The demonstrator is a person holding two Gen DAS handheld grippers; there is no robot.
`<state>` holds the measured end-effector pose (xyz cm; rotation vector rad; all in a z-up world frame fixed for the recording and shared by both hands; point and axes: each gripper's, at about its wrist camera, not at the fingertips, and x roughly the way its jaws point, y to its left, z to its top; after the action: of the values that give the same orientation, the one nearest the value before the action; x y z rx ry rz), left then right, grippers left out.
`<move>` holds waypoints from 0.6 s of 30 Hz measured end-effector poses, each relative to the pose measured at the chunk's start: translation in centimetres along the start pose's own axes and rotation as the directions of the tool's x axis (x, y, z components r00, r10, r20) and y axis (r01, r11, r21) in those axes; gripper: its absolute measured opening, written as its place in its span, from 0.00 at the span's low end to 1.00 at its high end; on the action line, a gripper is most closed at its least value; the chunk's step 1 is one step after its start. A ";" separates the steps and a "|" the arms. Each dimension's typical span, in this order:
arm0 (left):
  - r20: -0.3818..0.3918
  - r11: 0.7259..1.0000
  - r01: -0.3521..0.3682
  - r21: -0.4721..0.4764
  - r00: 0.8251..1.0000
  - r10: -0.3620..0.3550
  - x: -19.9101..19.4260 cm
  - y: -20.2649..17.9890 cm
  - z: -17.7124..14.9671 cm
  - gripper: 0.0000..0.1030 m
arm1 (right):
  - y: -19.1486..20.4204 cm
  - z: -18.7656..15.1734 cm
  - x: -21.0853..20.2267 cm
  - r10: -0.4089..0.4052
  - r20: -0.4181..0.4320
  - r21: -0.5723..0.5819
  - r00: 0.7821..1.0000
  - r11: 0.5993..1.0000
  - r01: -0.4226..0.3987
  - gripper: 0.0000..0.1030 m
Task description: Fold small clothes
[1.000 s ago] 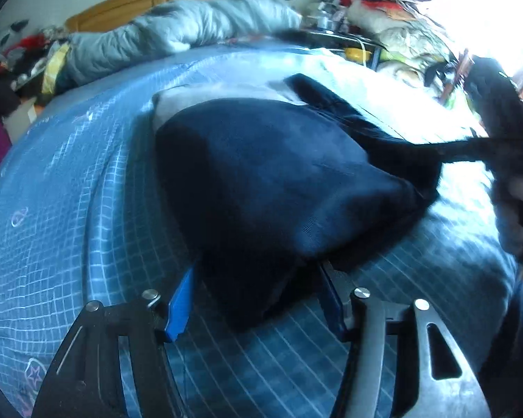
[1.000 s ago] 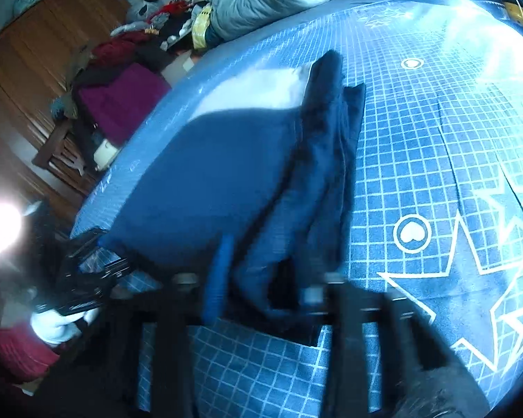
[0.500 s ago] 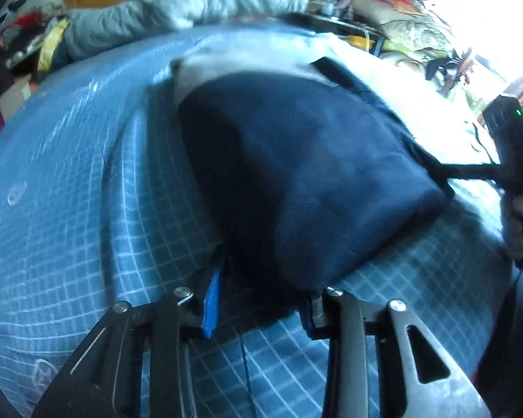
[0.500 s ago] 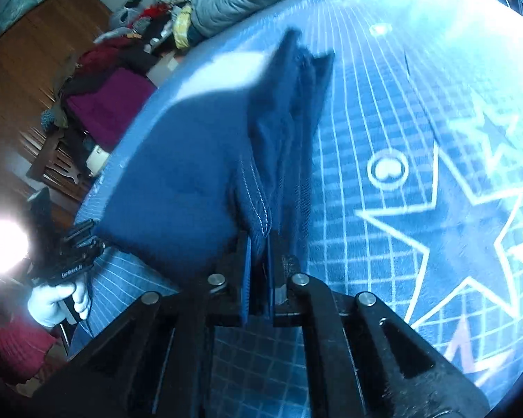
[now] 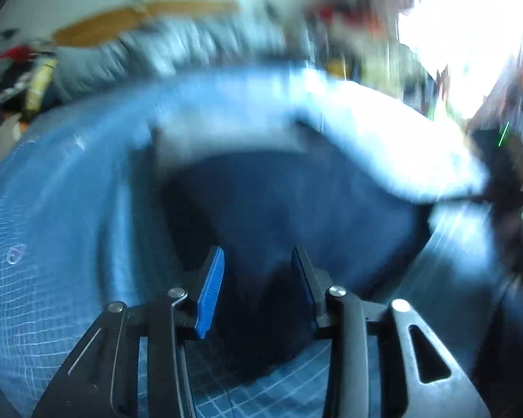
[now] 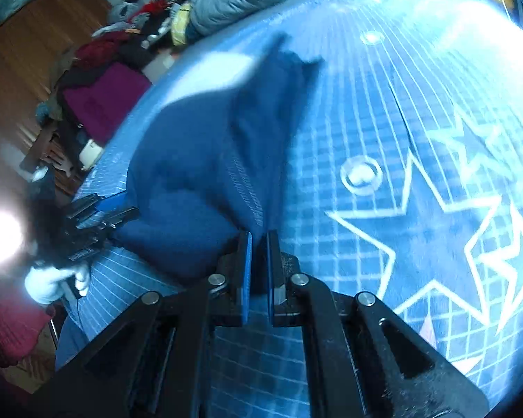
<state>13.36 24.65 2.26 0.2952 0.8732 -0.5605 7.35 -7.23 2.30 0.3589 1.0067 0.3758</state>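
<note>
Right wrist view: the right tongs (image 6: 258,261) are pinched nearly closed on a hem of the navy garment (image 6: 198,160), which lies on the blue grid bedspread (image 6: 418,132). Left tongs (image 5: 258,278) sit partly spread around dark cloth; too blurry to tell if they're gripping.

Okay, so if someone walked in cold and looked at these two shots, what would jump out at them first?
Probably the dark navy garment bunched in the middle of the blue star-and-grid bedspread, with the right gripper pinching its stitched edge. At the garment's far corner the left gripper meets the cloth, a white-gloved hand behind it. The left wrist view is badly blurred, showing mostly dark cloth between its blue pads.
</note>
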 end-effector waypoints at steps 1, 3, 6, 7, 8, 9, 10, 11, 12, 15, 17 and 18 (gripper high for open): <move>0.018 1.000 0.011 -0.010 1.000 -0.011 -0.3 0.2 0.1 0.43 | -0.5 -0.3 0.2 -0.020 -0.012 0.014 1.000 1.000 0.020 0.00; 0.003 0.999 0.037 -0.024 0.999 -0.037 -1.6 0.9 1.2 0.37 | -1.2 -0.5 -0.4 -0.029 -0.009 0.032 1.000 0.999 0.029 0.00; 0.142 0.995 0.079 -0.064 0.987 -0.070 -5.3 2.6 2.7 0.33 | -0.3 0.4 -3.2 -0.053 0.048 -0.020 0.997 0.998 0.054 0.00; 0.196 0.995 0.073 -0.071 0.979 -0.058 -6.3 3.3 3.7 0.33 | 0.0 1.0 -3.8 -0.048 0.074 -0.034 0.996 0.998 0.050 0.01; 0.235 0.995 0.068 -0.076 0.971 -0.048 -6.7 3.9 4.7 0.33 | 0.8 1.9 -4.3 -0.043 0.102 -0.058 0.994 0.997 0.049 0.02; 0.267 0.994 0.067 -0.081 0.963 -0.043 -6.7 4.5 5.8 0.32 | 1.8 3.3 -4.5 -0.031 0.129 -0.093 0.991 0.995 0.043 0.02; 0.278 0.995 0.063 -0.083 0.960 -0.038 -6.0 5.2 7.1 0.32 | 2.6 4.5 -4.2 -0.015 0.141 -0.123 0.990 0.992 0.032 0.02; 0.275 0.996 0.042 -0.079 0.961 -0.019 -4.8 6.2 8.3 0.32 | 3.5 6.2 -3.5 0.004 0.145 -0.160 0.989 0.987 0.020 0.02; 0.258 0.997 0.025 -0.076 0.966 -0.004 -3.1 6.8 9.1 0.32 | 4.2 7.6 -2.4 0.011 0.147 -0.190 0.989 0.982 0.018 0.02; 0.027 0.997 -0.002 -0.081 1.000 0.004 6.2 7.9 9.8 0.36 | 4.8 12.2 3.3 -0.007 0.091 -0.247 0.996 0.969 0.030 0.02; 0.081 0.994 0.028 -0.103 0.997 -0.019 7.3 8.6 9.4 0.36 | 4.1 14.6 7.0 -0.055 0.032 -0.256 0.998 0.965 0.062 0.02; 0.074 0.994 0.032 -0.107 0.997 -0.024 7.0 8.8 9.6 0.36 | 3.5 15.7 8.9 -0.088 0.007 -0.258 0.996 0.962 0.087 0.02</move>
<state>28.13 24.97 2.81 0.1638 0.8354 -0.5448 24.73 -1.87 4.99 0.0779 0.9604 0.4224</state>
